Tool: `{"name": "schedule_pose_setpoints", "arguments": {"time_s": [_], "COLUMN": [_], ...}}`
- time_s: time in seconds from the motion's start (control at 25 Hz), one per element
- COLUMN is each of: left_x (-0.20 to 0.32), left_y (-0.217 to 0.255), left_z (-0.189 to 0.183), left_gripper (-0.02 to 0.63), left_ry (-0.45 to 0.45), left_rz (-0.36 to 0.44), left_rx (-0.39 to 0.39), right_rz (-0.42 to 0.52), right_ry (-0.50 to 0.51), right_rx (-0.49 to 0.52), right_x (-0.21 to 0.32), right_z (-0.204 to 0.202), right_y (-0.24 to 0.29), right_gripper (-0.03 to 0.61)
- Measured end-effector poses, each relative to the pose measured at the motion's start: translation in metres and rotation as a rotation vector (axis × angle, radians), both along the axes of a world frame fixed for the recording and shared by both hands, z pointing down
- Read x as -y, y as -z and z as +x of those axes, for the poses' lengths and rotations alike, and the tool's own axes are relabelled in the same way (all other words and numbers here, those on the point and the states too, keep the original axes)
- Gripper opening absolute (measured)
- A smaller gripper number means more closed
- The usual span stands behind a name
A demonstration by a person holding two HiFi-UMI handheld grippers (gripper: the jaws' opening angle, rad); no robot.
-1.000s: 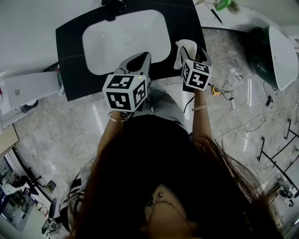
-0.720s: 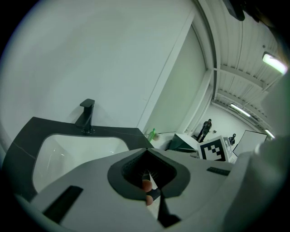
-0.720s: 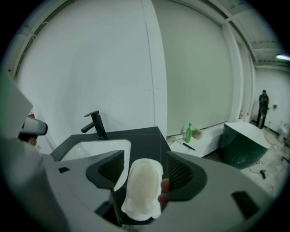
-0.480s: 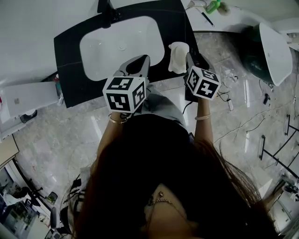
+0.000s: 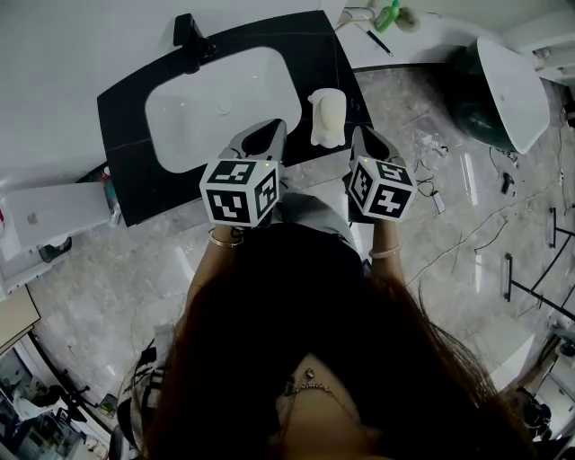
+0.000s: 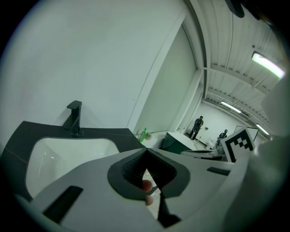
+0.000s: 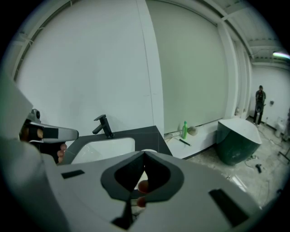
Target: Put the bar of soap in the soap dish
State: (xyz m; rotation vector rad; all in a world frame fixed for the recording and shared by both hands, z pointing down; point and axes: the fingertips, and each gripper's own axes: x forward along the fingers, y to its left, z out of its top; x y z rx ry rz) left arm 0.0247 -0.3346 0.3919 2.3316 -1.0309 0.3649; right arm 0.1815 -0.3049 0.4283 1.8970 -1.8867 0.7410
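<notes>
A white soap dish (image 5: 324, 98) stands on the black counter (image 5: 319, 45), just right of the sink, and a pale cream bar of soap (image 5: 328, 121) lies in it. My right gripper (image 5: 360, 132) hangs close to the dish's right, drawn back from it, its jaws shut and empty. In the right gripper view the dish's white rim (image 7: 147, 151) peeks over the shut right gripper (image 7: 144, 155). My left gripper (image 5: 269, 125) hovers over the counter's front edge, left of the dish, shut with nothing in it. In its own view the left gripper (image 6: 146, 151) points over the basin.
A white sink basin (image 5: 207, 99) with a black tap (image 5: 186, 31) fills the counter. A green bottle (image 5: 388, 15) lies on a white ledge behind. A dark green tub (image 5: 503, 81) and loose cables (image 5: 431, 189) are on the tiled floor to the right. A white box (image 5: 45, 211) sits at the left.
My right gripper let go of the soap at the dish, pulled back toward me and upward, and its jaws went from wide open to shut. The left gripper barely shifted.
</notes>
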Motion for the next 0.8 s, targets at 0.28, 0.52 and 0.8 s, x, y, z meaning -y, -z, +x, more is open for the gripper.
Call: {"name": "schedule_pose_setpoints", "arguments": {"time_s": [0.28, 0.52, 0.8], "left_x": [-0.004, -0.005, -0.006], "left_y": [-0.002, -0.002, -0.002], "left_z": [0.006, 0.008, 0.009], "left_gripper": [-0.005, -0.005, -0.005], "left_ry": [-0.016, -0.020, -0.014], "left_rz": [-0.004, -0.002, -0.008], "left_rx": [0.013, 0.015, 0.013], "right_rz": [-0.014, -0.029, -0.035], "right_ry": [-0.008, -0.011, -0.013], "right_rx": [0.029, 0.045, 0.050], "right_x": [-0.017, -0.021, -0.022], "right_z": [-0.005, -0.005, -0.003], "right_y": [-0.001, -0.005, -0.007], "right_gripper": [0.017, 0.017, 0.017]}}
